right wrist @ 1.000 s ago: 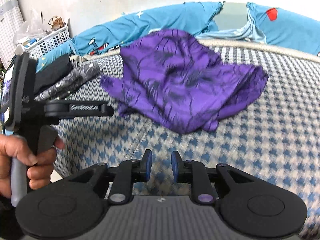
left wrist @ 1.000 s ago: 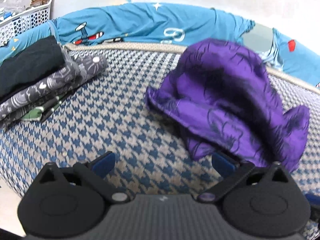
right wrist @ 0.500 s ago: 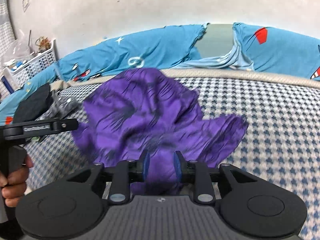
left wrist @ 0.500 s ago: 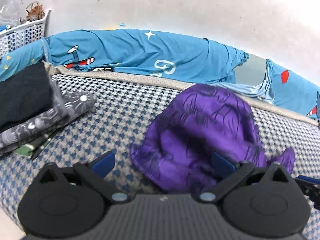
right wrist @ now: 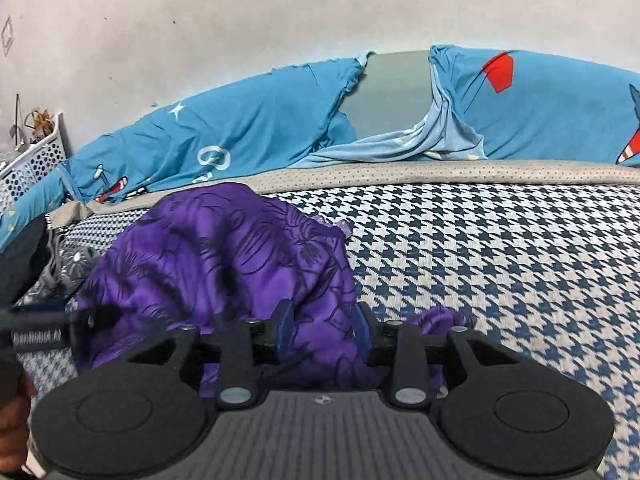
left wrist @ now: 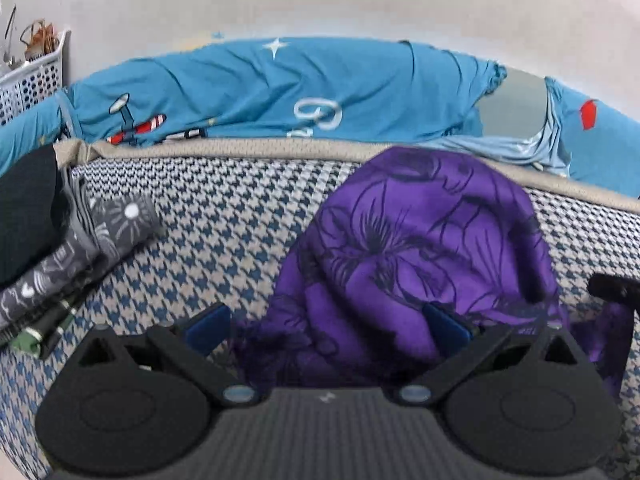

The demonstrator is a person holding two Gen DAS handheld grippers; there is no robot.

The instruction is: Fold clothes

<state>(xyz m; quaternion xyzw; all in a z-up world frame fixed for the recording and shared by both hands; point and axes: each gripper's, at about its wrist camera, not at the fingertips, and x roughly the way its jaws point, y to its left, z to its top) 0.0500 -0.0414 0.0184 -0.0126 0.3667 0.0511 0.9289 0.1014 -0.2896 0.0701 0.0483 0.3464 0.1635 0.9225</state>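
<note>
A crumpled purple garment (left wrist: 420, 248) with a dark line print lies in a heap on the houndstooth bed cover (left wrist: 240, 232). My left gripper (left wrist: 326, 326) stands wide open just over the heap's near left edge, with cloth showing between the blue pads but not pinched. In the right wrist view the same purple garment (right wrist: 224, 264) fills the middle. My right gripper (right wrist: 322, 326) hovers at its near right part; its jaws are opening, cloth lies between them, and the pads do not press on it. The left gripper's body (right wrist: 36, 332) shows at the left edge.
A pile of folded clothes (left wrist: 60, 248), black on grey print, sits at the left of the bed. Blue cartoon-print bedding (left wrist: 280, 92) runs along the wall behind. A white perforated basket (left wrist: 28, 80) stands far left. Bare houndstooth cover (right wrist: 500, 260) spreads to the right.
Both grippers have moved in toward the purple garment, which now sits right at their fingertips. The right jaws have widened from a narrow gap.
</note>
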